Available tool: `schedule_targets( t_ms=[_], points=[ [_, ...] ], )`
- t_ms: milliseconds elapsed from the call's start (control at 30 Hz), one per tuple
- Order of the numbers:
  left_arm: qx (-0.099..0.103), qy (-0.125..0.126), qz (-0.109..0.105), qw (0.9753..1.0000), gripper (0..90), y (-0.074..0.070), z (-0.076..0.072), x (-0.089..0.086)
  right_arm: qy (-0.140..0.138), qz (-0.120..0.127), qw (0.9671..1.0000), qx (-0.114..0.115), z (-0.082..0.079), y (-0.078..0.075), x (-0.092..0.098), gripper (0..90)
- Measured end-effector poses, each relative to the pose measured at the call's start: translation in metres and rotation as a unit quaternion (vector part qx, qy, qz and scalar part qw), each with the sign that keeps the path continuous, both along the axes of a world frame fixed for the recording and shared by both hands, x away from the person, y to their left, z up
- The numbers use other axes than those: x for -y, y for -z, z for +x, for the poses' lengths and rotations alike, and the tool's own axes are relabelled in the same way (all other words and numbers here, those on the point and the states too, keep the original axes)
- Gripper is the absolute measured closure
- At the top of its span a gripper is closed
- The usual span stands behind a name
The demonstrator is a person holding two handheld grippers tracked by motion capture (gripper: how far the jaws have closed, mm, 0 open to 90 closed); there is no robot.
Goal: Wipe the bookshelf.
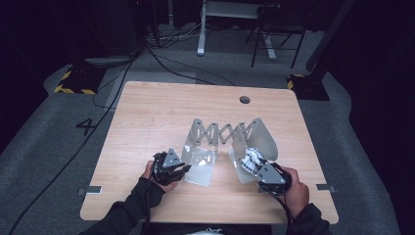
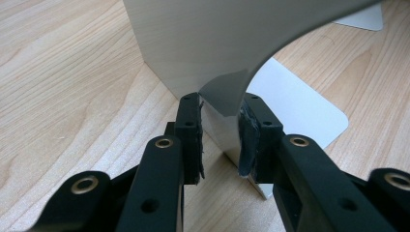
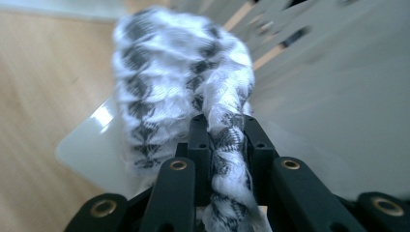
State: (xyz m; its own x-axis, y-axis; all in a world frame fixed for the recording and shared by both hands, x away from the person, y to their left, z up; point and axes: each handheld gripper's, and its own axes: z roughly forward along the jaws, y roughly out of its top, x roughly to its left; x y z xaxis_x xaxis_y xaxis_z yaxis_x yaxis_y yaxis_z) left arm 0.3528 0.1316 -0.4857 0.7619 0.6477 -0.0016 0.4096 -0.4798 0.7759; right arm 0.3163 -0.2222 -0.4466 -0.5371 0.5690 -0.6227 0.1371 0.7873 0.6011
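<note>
Here, cloth point(image 3: 183, 96) (patterned) against bookend point(image 1: 254, 139)

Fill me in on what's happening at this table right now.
A person stands at a wooden table with a gripper in each hand, working on an extendable metal bookend rack. The left gripper has its jaws on either side of the rack's upright left end plate, apparently steadying it. The right gripper is shut on a bunched black-and-white patterned cloth, held against the right end plate, seemingly to wipe it.
</note>
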Motion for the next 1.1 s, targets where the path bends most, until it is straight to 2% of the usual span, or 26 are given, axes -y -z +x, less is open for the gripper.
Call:
schedule_targets(
  t_ms=[33,67,133,300,333,433,533,600,733,833,867,900,967,1033,1067,1100],
  points=[
    [-0.001,0.001,-0.001,1.0,72.0,0.0,0.0,0.0,0.008,0.013,0.9995,0.027,-0.005,-0.009,0.002,77.8],
    [0.0,0.002,-0.002,1.0,72.0,0.0,0.001,0.0,0.008,0.013,0.9995,0.027,-0.005,-0.009,0.002,77.8],
    [-0.003,0.003,-0.004,1.0,72.1,0.0,0.001,0.0,0.018,0.024,0.9976,0.062,-0.011,-0.02,0.005,77.7],
    [-0.002,0.002,-0.006,1.0,72.3,0.001,0.001,-0.001,0.037,0.06,0.9864,0.148,-0.025,-0.052,0.011,77.7],
    [-0.002,0.003,-0.006,1.0,72.3,0.001,0.002,-0.001,0.04,0.065,0.9849,0.156,-0.027,-0.056,0.013,77.7],
    [-0.004,0.003,-0.004,1.0,72.5,0.001,0.001,-0.001,0.041,0.063,0.9855,0.152,-0.027,-0.057,0.014,77.6],
    [-0.005,0.003,-0.003,1.0,72.6,0.001,0.001,-0.001,0.041,0.054,0.9883,0.137,-0.022,-0.048,0.013,77.6],
    [-0.005,0.003,-0.003,1.0,72.5,0.001,0.002,-0.001,0.04,0.049,0.9889,0.134,-0.021,-0.045,0.013,77.6],
    [-0.003,0.007,0.0,1.0,72.6,0.001,0.002,-0.001,0.036,0.025,0.9949,0.091,-0.01,-0.024,0.008,77.6],
    [-0.002,0.005,0.001,1.0,72.6,0.001,0.001,0.0,0.034,0.022,0.9975,0.057,0.001,-0.008,0.005,77.6],
    [-0.002,0.005,0.001,1.0,72.6,0.001,0.001,0.0,0.034,0.025,0.9981,0.044,0.004,-0.004,0.004,77.7],
    [-0.003,0.005,0.001,1.0,72.6,0.001,0.002,0.0,0.034,0.025,0.9981,0.044,0.004,-0.004,0.004,77.7],
    [-0.004,0.006,0.001,1.0,72.6,0.001,0.002,-0.001,0.03,0.016,0.9994,0.008,0.015,0.013,0.001,77.6],
    [-0.006,0.007,0.0,1.0,72.7,0.002,0.002,0.0,0.031,0.012,0.9992,-0.023,0.024,0.026,-0.002,77.6],
    [-0.007,0.006,-0.001,1.0,72.8,0.002,0.002,0.0,0.03,0.01,0.9989,-0.036,0.027,0.031,-0.004,77.6],
    [-0.008,0.007,0.0,0.9999,72.8,0.002,0.002,0.0,0.031,0.018,0.9984,-0.042,0.031,0.035,-0.007,77.6]
  ],
)
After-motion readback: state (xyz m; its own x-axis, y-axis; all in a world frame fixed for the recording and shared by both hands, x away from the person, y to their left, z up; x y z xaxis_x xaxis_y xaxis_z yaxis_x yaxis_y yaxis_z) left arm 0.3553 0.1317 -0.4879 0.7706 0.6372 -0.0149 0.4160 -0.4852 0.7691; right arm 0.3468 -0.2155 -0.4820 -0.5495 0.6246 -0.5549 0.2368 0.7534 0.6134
